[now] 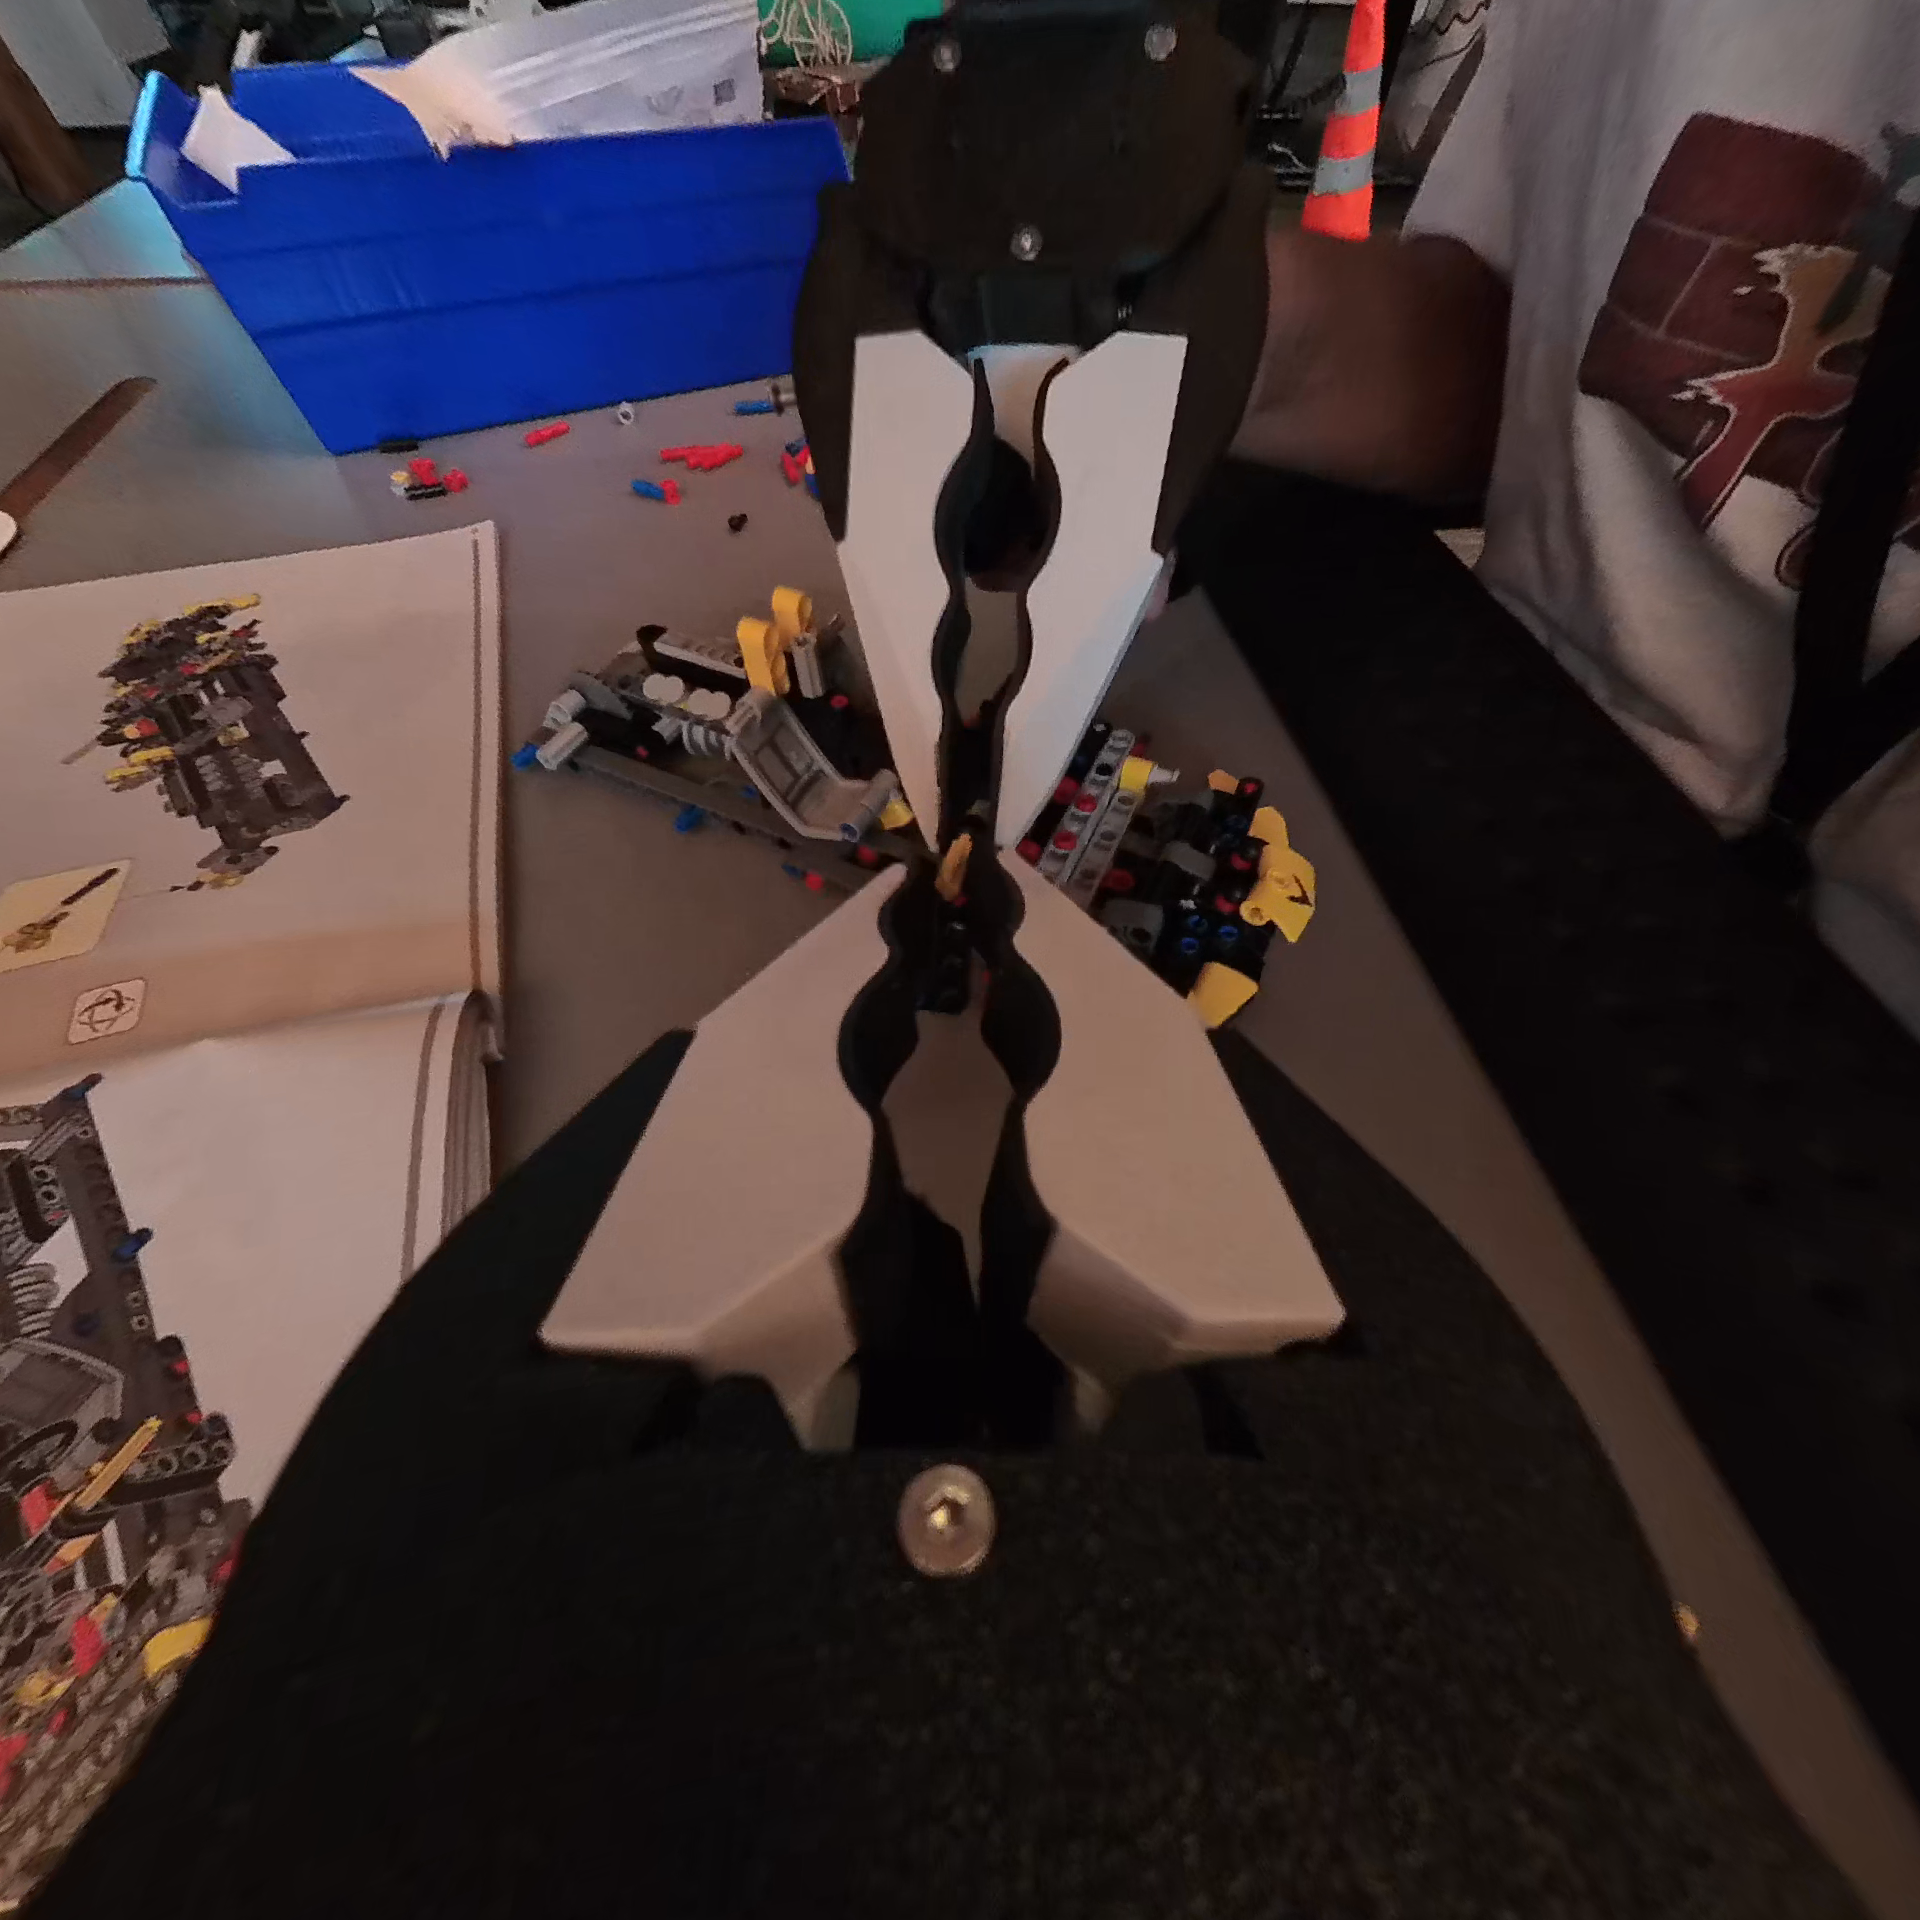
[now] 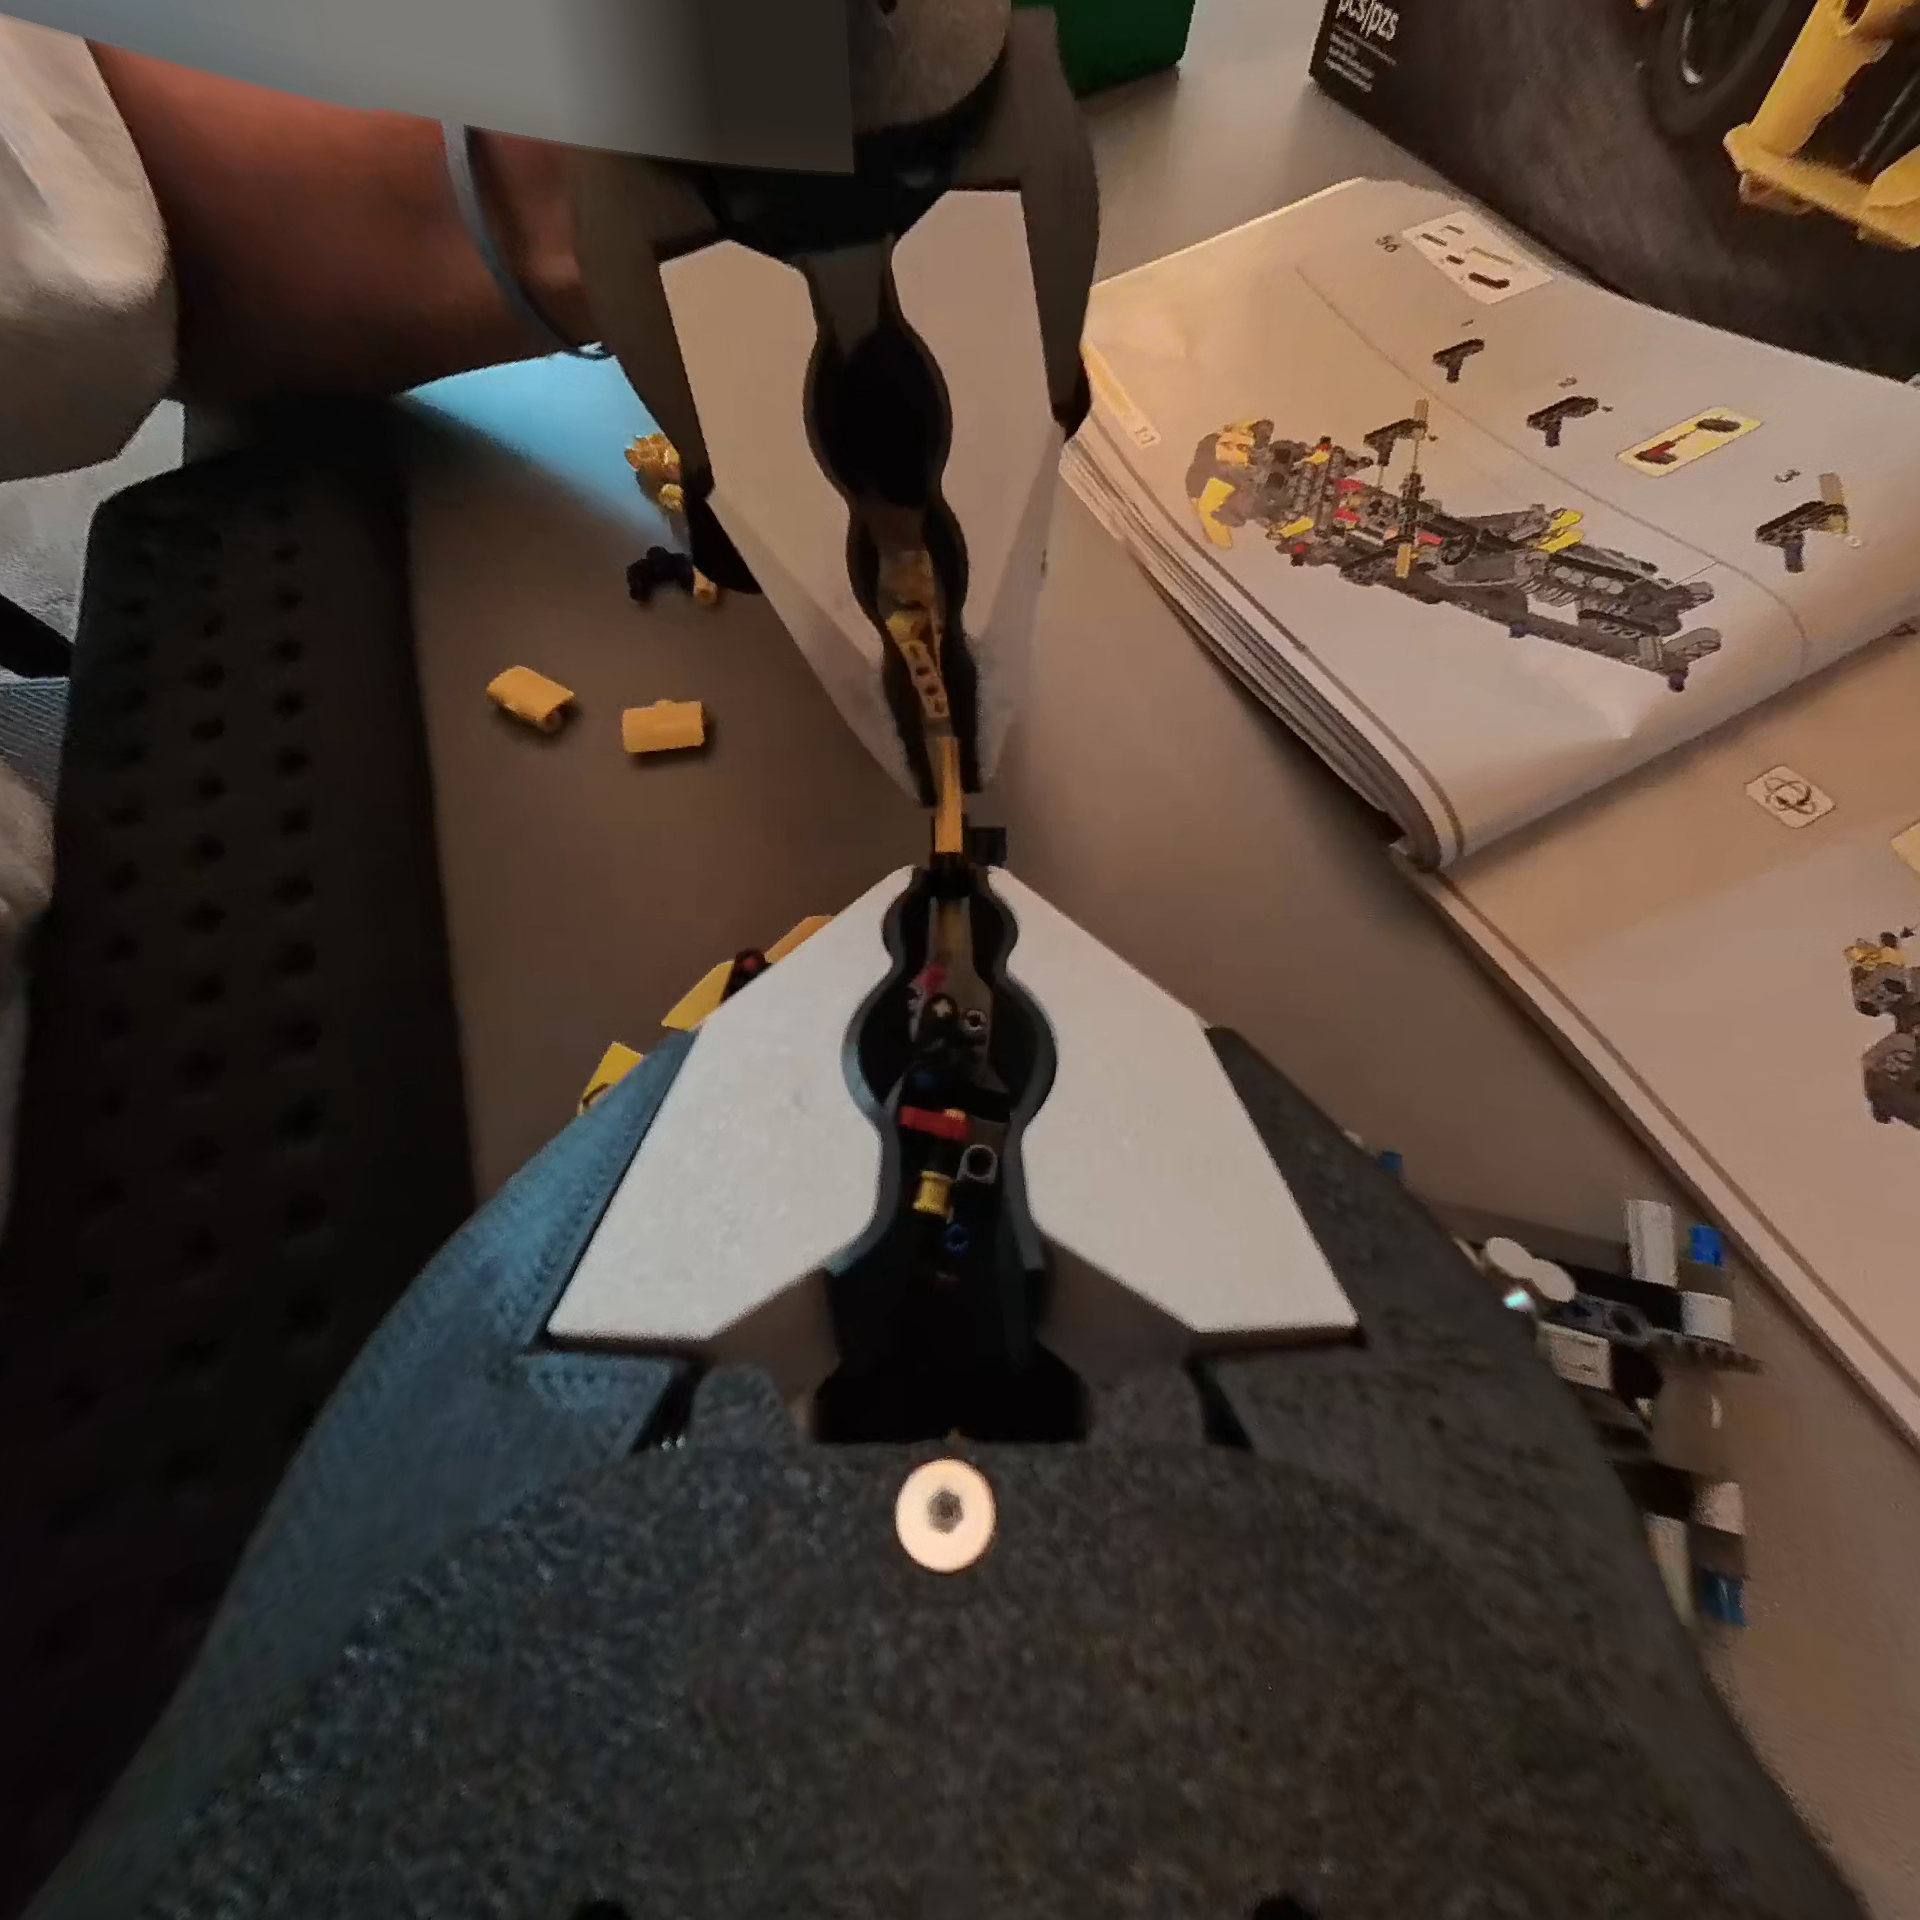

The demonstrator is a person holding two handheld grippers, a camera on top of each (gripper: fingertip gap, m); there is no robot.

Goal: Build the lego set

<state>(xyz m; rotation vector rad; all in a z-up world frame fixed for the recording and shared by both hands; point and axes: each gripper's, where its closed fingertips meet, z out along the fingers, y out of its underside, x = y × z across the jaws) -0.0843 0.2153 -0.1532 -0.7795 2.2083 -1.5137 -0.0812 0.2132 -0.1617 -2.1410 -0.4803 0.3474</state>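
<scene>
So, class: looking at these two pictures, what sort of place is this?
Probably a hobby or work table indoors: an open instruction booklet, loose lego pieces scattered on the tabletop, and a blue storage bin behind.

I count two grippers, my left gripper point(image 1: 951, 883) and my right gripper point(image 2: 948, 883), tip to tip, each with two fingers. One open instruction booklet point(image 1: 239, 790) lies on the one table point(image 1: 623, 935). Two part-built models sit beyond my fingers: a grey chassis point(image 1: 717, 727) and a black and yellow block point(image 1: 1174, 873). One blue bin point(image 1: 499, 281) stands behind them, and one orange cone point(image 1: 1351, 125). Beside my right fingers lie two loose yellow pieces point(image 2: 530, 698) point(image 2: 663, 725). One box point(image 2: 1662, 125) sits beyond the booklet. The small red and blue pins point(image 1: 675, 468) are too scattered to count surely.
</scene>
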